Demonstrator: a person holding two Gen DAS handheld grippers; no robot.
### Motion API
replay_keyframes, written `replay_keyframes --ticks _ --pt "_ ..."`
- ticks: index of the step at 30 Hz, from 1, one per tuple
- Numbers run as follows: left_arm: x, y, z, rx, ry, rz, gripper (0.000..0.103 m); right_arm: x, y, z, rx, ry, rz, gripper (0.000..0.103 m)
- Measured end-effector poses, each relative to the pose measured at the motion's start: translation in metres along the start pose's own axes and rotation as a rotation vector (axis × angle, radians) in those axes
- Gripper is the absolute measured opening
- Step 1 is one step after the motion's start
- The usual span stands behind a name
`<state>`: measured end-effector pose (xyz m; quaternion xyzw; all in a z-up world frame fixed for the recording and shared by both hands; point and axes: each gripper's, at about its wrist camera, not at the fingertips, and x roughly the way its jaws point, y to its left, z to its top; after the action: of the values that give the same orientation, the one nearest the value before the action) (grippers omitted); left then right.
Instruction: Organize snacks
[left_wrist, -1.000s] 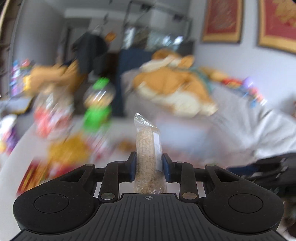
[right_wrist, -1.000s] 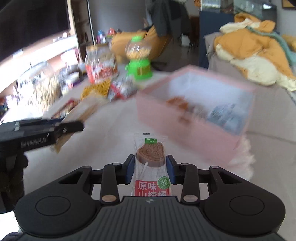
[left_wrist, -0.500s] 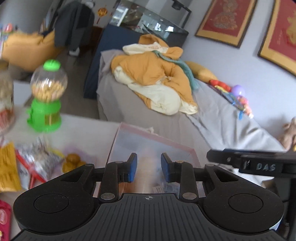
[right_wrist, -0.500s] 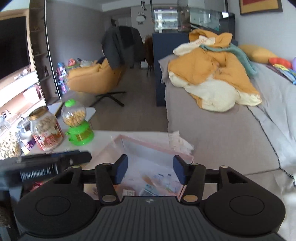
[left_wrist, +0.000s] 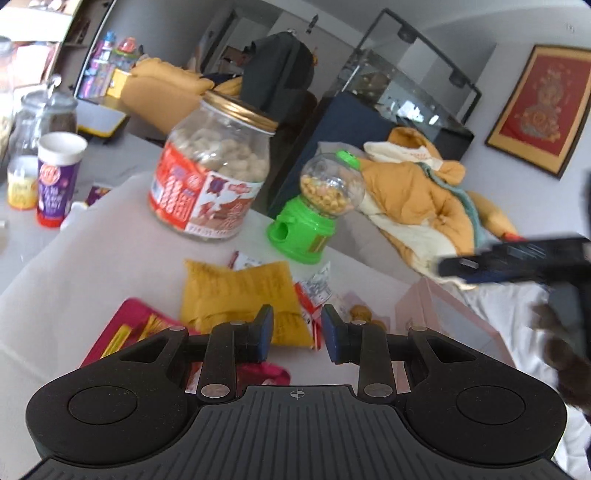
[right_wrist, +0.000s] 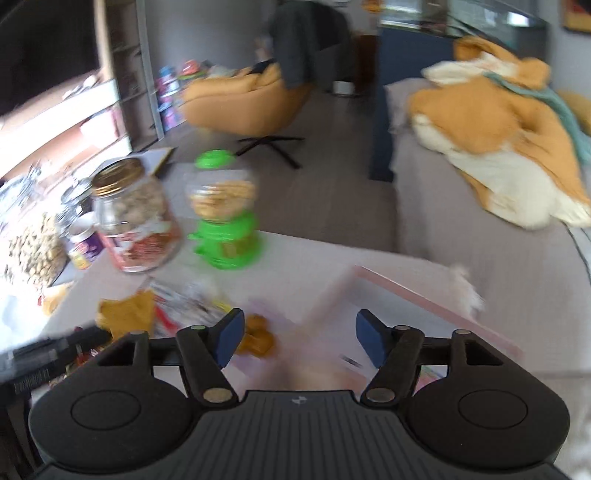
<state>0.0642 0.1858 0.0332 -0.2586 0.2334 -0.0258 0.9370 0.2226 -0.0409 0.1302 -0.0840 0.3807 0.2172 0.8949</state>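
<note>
My left gripper (left_wrist: 297, 334) is open and empty, hovering over loose snacks on the white table: a yellow packet (left_wrist: 240, 295), a red-and-white wrapper (left_wrist: 314, 295), a pink packet (left_wrist: 122, 332) and small brown pieces (left_wrist: 360, 312). The pink box (left_wrist: 454, 314) stands to its right. My right gripper (right_wrist: 299, 339) is open and empty above the left wall of the pink box (right_wrist: 424, 295); the box is blurred. The yellow packet (right_wrist: 125, 314) and an orange snack (right_wrist: 256, 338) lie left of the box. The right gripper also shows in the left wrist view (left_wrist: 517, 258).
A big peanut jar (left_wrist: 214, 173) and a green candy dispenser (left_wrist: 314, 218) stand at the table's far side. A purple cup (left_wrist: 57, 181) and glass jars (left_wrist: 44, 118) are at the far left. A grey sofa with an orange blanket (right_wrist: 498, 129) lies beyond the box.
Both grippers let go of their snacks over the pink box and opened. The left gripper has swung left over the loose snacks; the right gripper has opened wider and is turning left.
</note>
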Motion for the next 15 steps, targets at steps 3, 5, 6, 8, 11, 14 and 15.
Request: replay_keyframes --ticks 3,5,6,8,11,14,15 --pt "0.001 0.01 -0.005 -0.011 0.005 -0.027 0.032 0.042 0.036 0.02 -0.064 0.085 -0.006 0.072" --pt "0.006 0.014 -0.006 -0.04 0.057 -0.032 0.032 0.073 0.049 0.03 -0.062 0.139 -0.039 0.072" --pt "0.008 0.017 -0.007 -0.061 0.077 -0.041 0.032 0.086 0.05 0.034 -0.043 0.169 -0.038 0.072" --pt "-0.001 0.018 -0.01 -0.07 0.08 -0.072 0.032 0.11 0.044 0.038 0.038 0.224 -0.019 0.071" --pt "-0.008 0.017 -0.012 -0.067 0.075 -0.115 0.032 0.134 0.038 0.036 0.107 0.264 0.007 0.071" --pt "-0.005 0.017 -0.015 -0.072 0.106 -0.111 0.032 0.148 0.049 0.035 0.026 0.257 -0.087 0.071" --pt "-0.004 0.017 -0.016 -0.076 0.116 -0.104 0.032 0.153 0.052 0.035 0.011 0.268 -0.112 0.071"
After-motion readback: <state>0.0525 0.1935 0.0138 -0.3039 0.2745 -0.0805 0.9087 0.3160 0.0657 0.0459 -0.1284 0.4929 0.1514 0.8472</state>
